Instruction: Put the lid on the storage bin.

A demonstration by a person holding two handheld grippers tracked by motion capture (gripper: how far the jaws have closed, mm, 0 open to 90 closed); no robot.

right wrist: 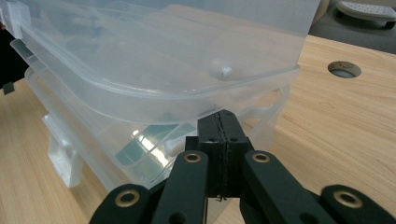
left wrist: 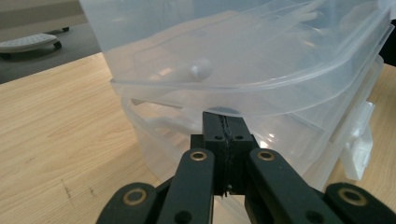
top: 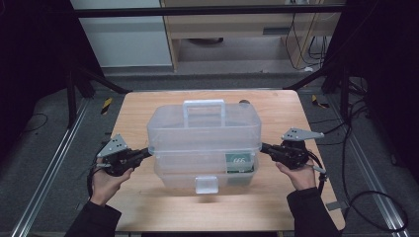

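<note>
At the near edge, each claw is held in a hand. The left claw (left wrist: 227, 122) and right claw (right wrist: 221, 122) are seen pressed closed, tips apparently tucked under the upper tier's rim at opposite ends of the clear tiered box (top: 203, 129), which is set mid-desk (top: 138, 106). Its handle (top: 203, 105) is seen farthest.

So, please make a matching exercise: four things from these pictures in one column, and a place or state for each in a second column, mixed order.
1. handle
2. green card
3. latch
4. left gripper

a. jaws shut, tip under the upper tray's rim
b. on top of the clear box
c. low on the box's near side
d. inside the box, lower right

Pairs: 1-b, 2-d, 3-c, 4-a
</note>
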